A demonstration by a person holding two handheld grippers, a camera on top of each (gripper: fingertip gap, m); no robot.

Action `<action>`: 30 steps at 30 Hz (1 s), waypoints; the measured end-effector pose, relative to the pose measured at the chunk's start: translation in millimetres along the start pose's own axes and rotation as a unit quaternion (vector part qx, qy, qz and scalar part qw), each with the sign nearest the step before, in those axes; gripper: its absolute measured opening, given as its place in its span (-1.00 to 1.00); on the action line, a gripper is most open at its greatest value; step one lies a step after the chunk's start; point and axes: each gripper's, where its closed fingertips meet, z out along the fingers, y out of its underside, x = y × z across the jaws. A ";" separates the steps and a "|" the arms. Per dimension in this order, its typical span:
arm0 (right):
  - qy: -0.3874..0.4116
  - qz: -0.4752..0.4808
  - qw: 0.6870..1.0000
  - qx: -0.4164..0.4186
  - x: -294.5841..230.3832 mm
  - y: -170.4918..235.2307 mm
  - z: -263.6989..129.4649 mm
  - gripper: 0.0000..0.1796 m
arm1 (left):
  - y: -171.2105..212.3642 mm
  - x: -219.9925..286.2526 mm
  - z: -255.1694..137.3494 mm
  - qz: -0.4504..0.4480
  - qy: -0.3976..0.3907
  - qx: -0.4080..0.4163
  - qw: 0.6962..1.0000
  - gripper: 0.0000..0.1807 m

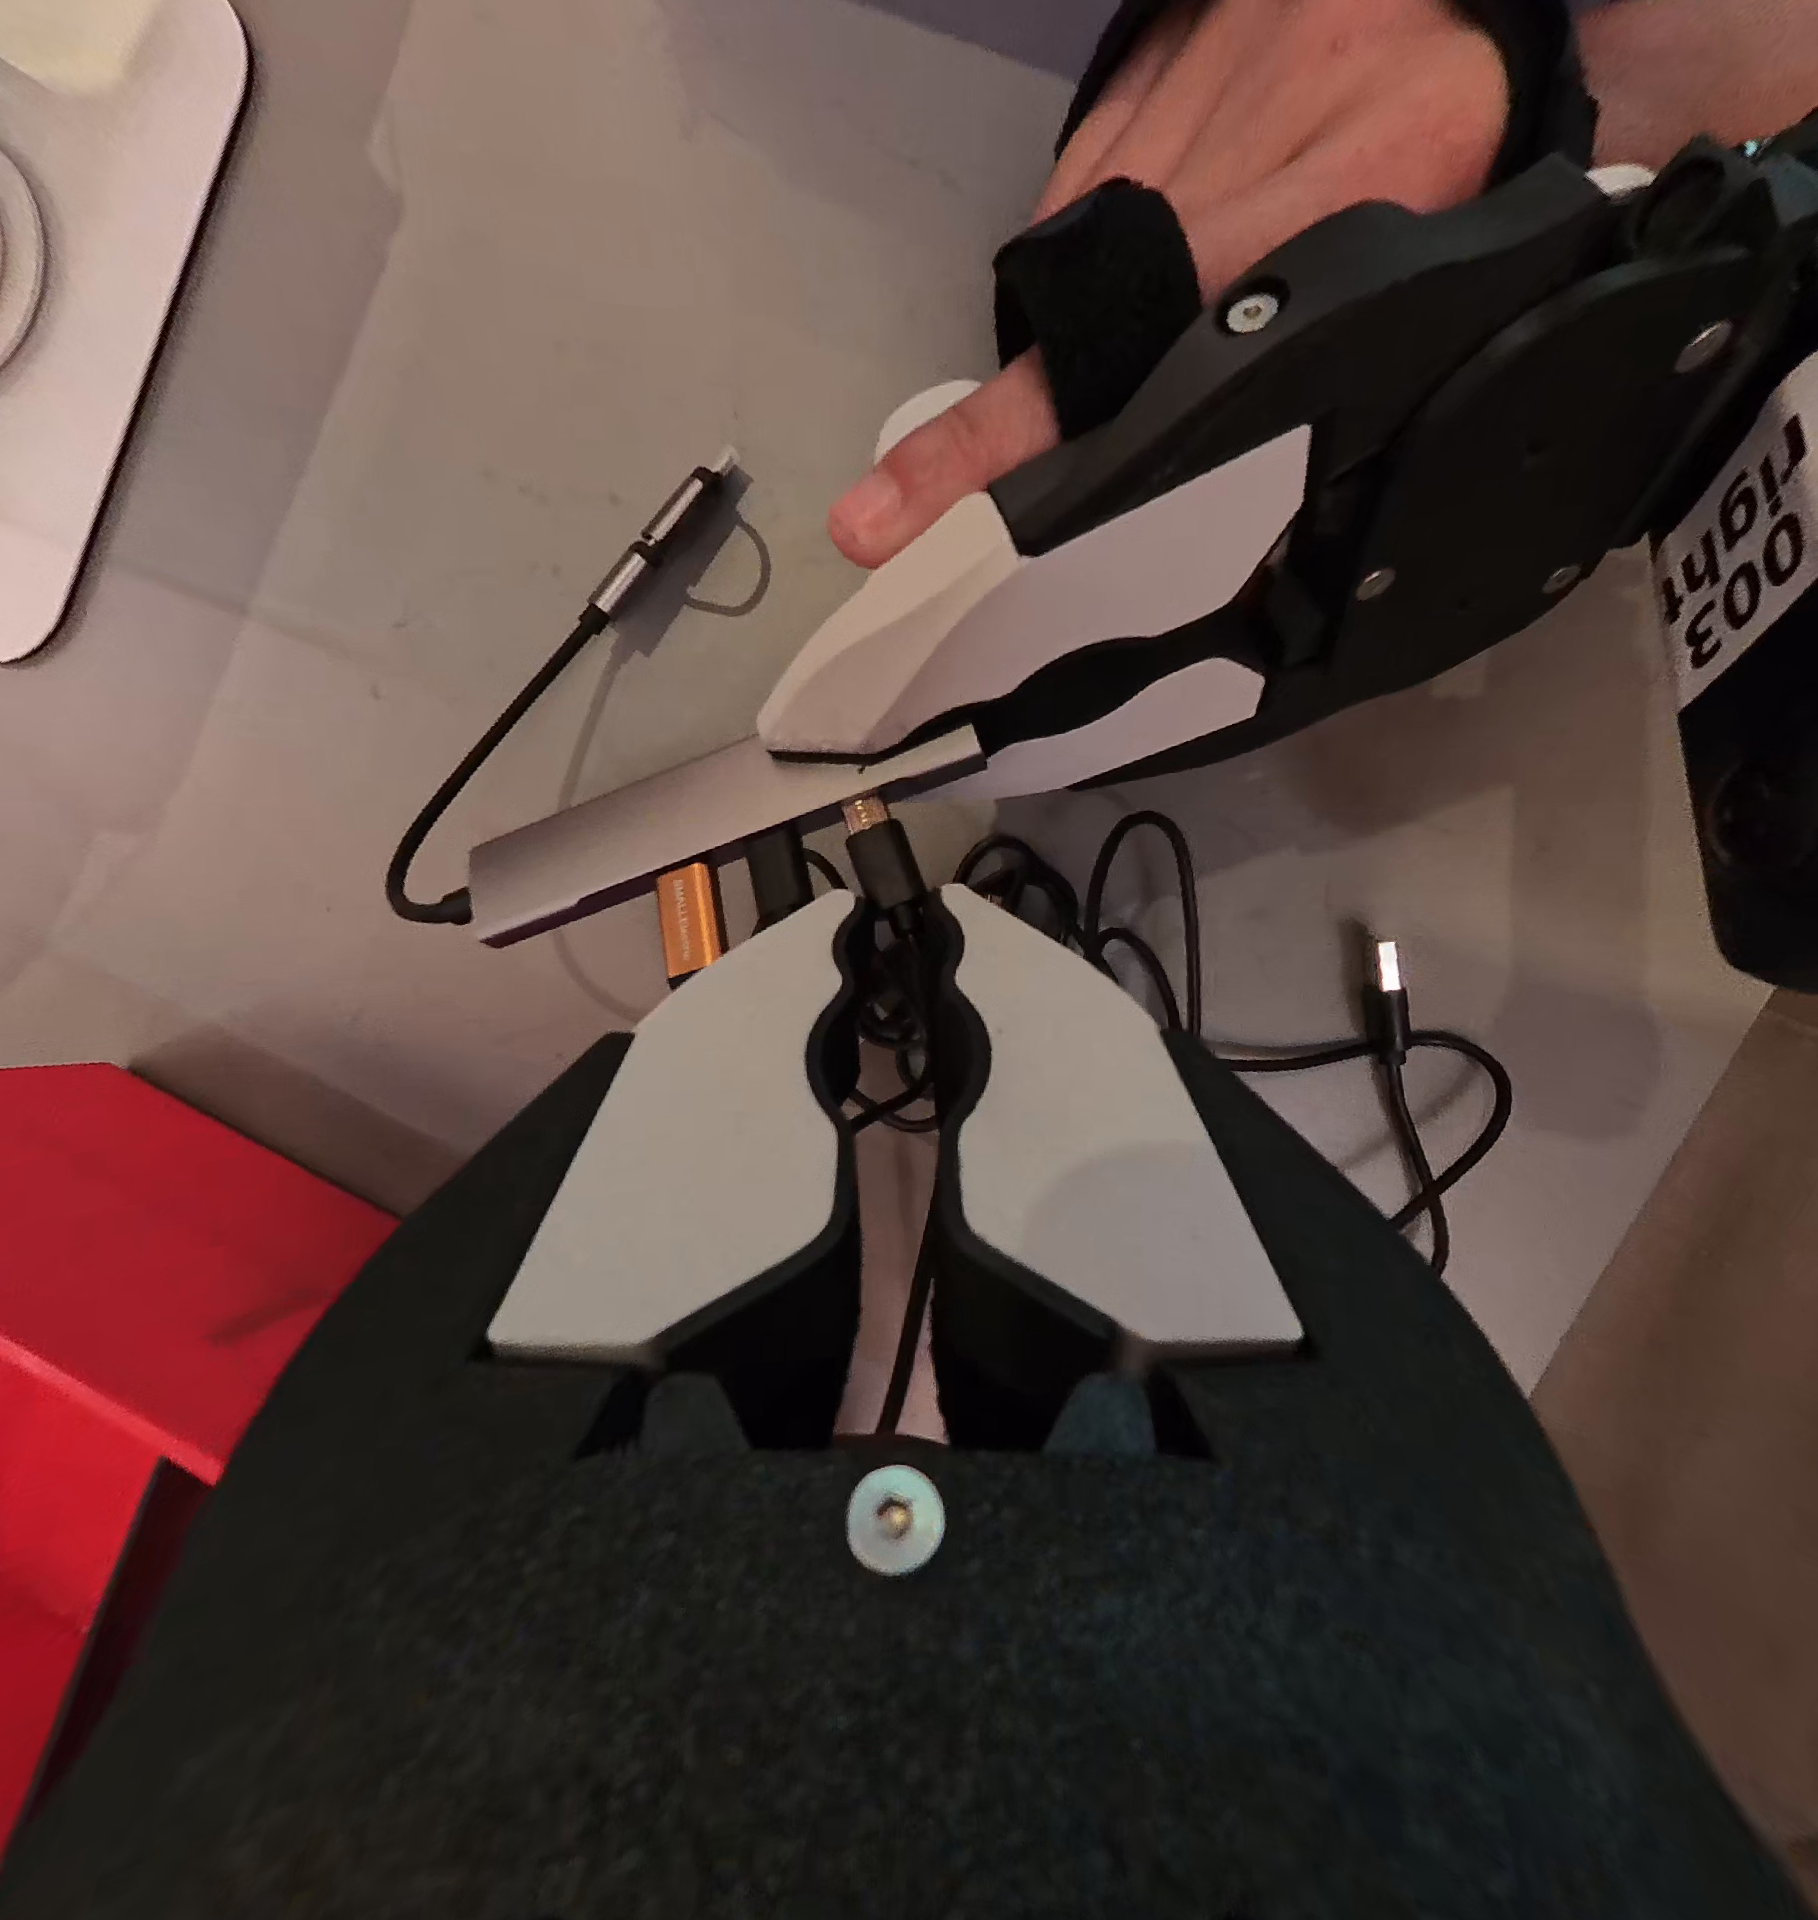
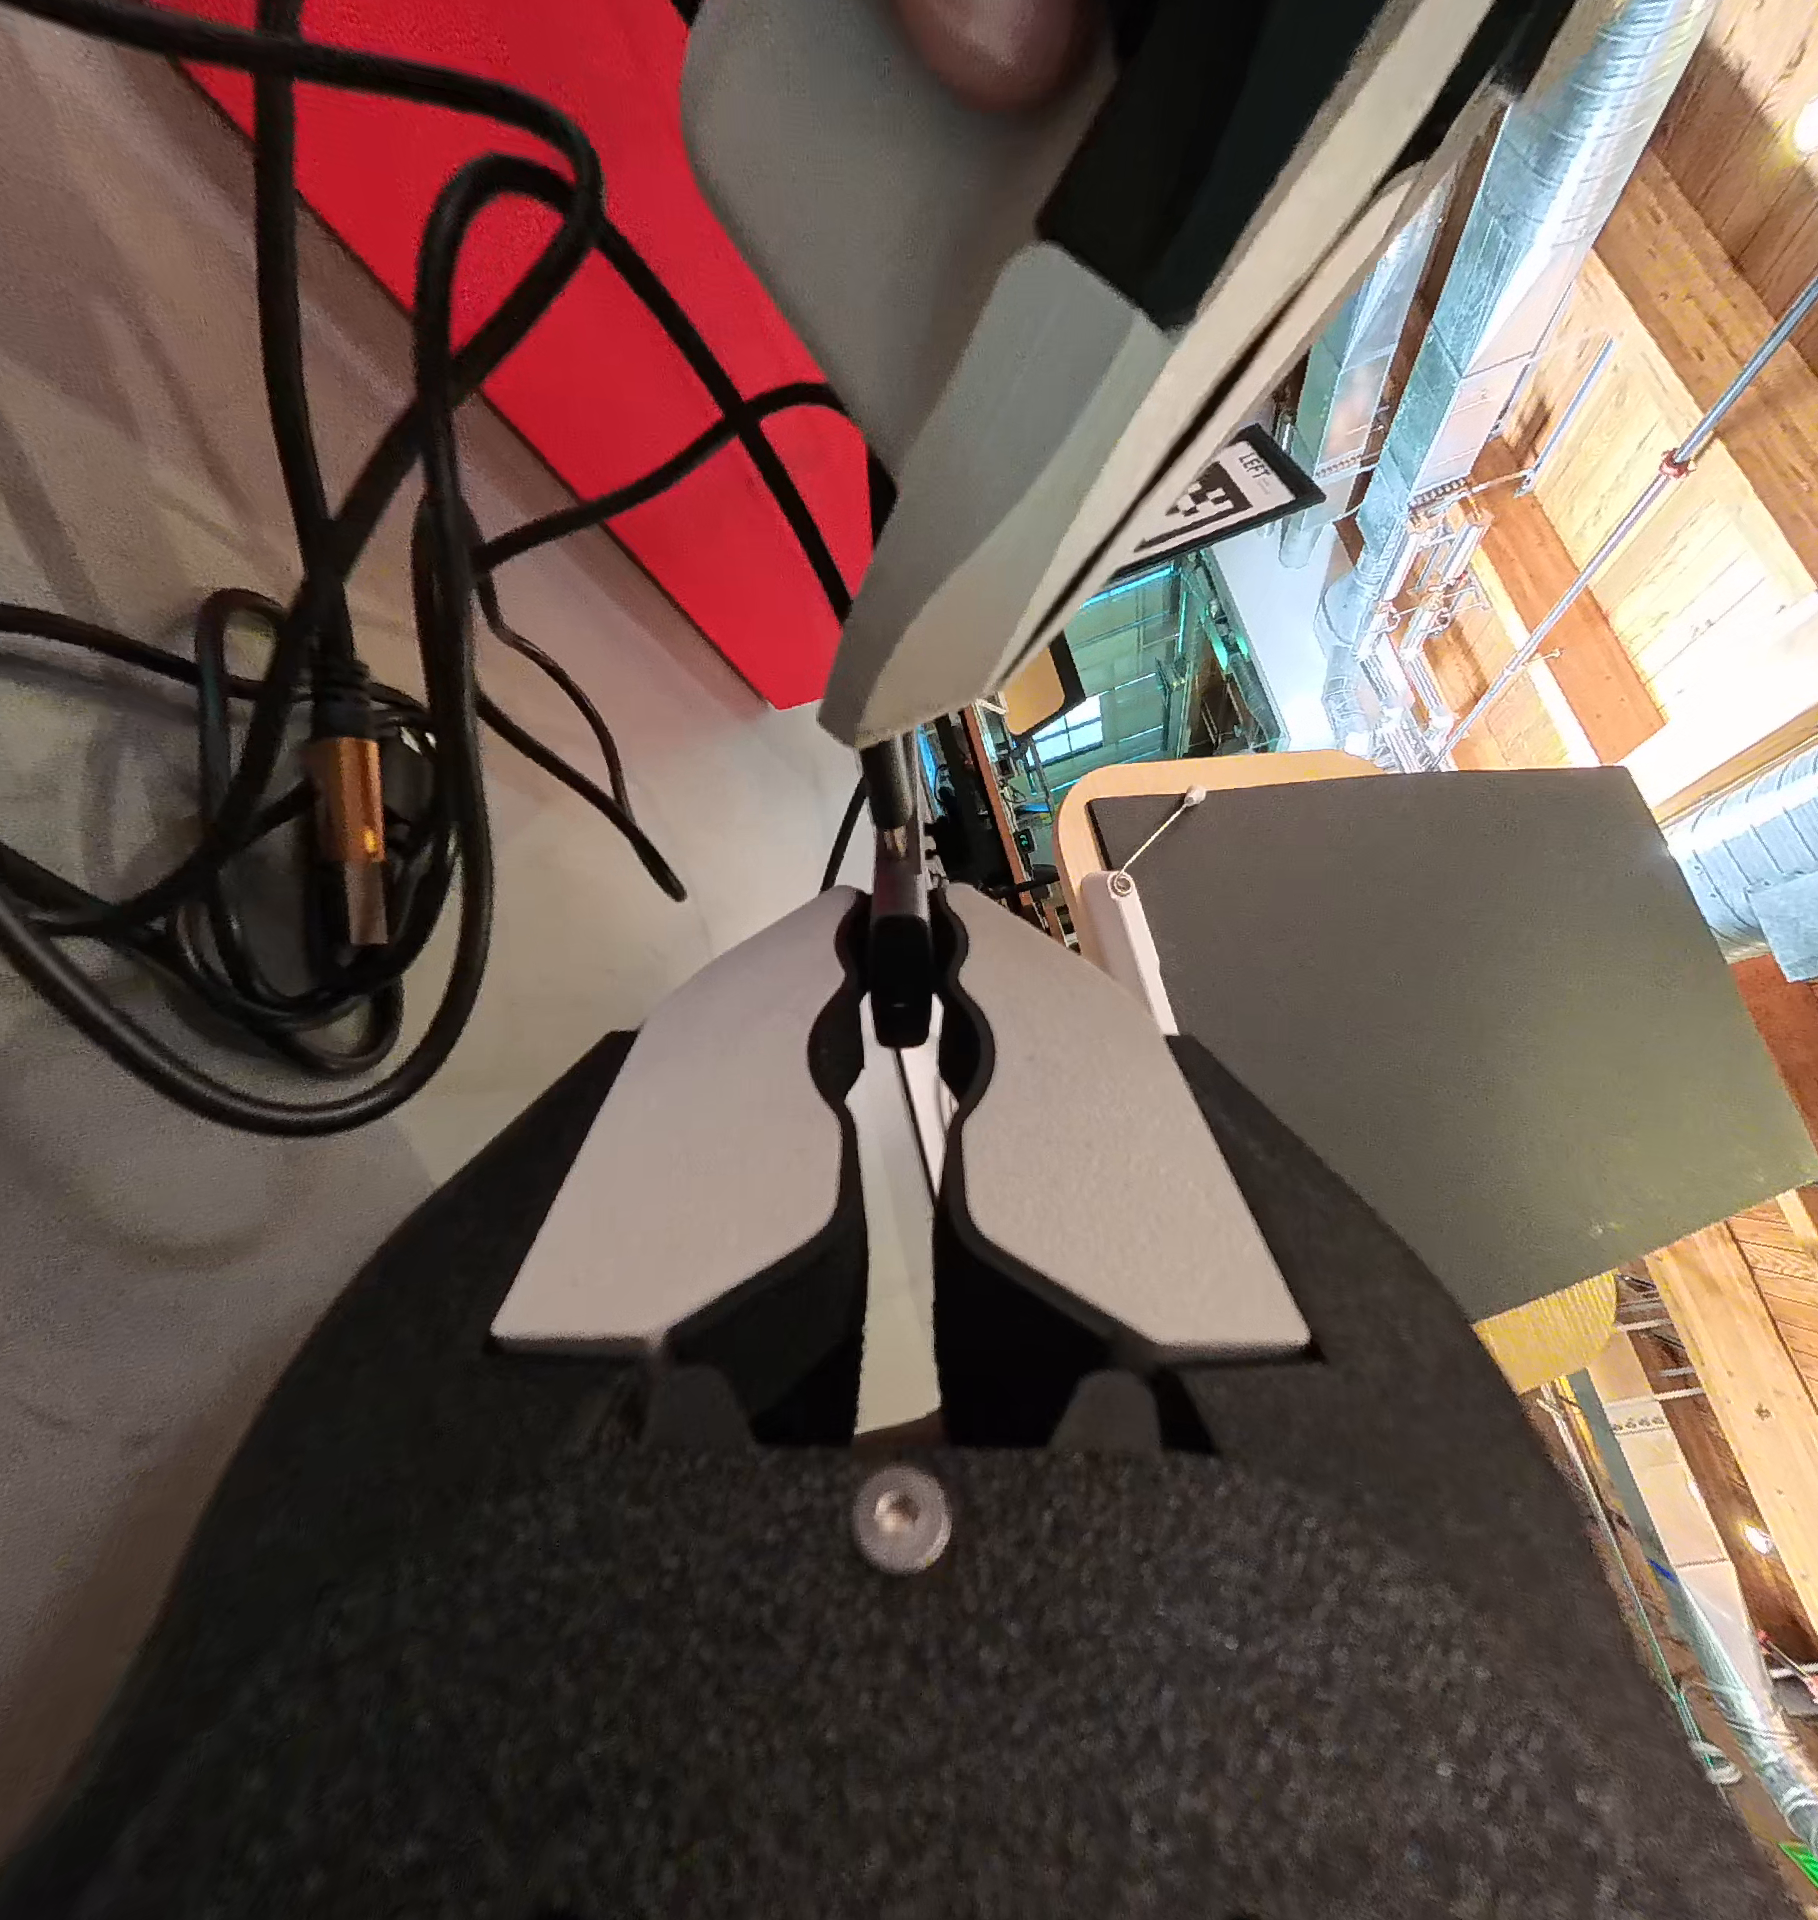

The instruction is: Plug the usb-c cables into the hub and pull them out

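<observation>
Two grippers meet at the grey hub, held above the table: right gripper clamps its end; left gripper pinches a black usb-c cable at the hub's near edge, beside an orange plug.

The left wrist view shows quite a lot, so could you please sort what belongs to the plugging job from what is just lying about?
In use: hub, black cable plug, left gripper, right gripper.

Lying about: red box, orange plug, loose silver-tipped cable, white pad.
</observation>
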 end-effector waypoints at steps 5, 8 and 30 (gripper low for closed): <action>-0.008 0.027 1.000 0.005 0.7 5.0 -1.1 -0.90 | -6.2 0.4 2.1 -0.002 0.001 0.026 1.000 -0.91; -0.003 0.034 0.999 0.000 5.0 11.0 -1.7 -0.90 | -13.1 -0.6 5.5 -0.016 -0.010 0.042 0.999 -0.91; 0.040 0.045 0.998 -0.014 18.9 24.2 -2.4 -0.90 | -33.0 -7.8 -1.9 -0.021 -0.105 0.141 0.984 -0.90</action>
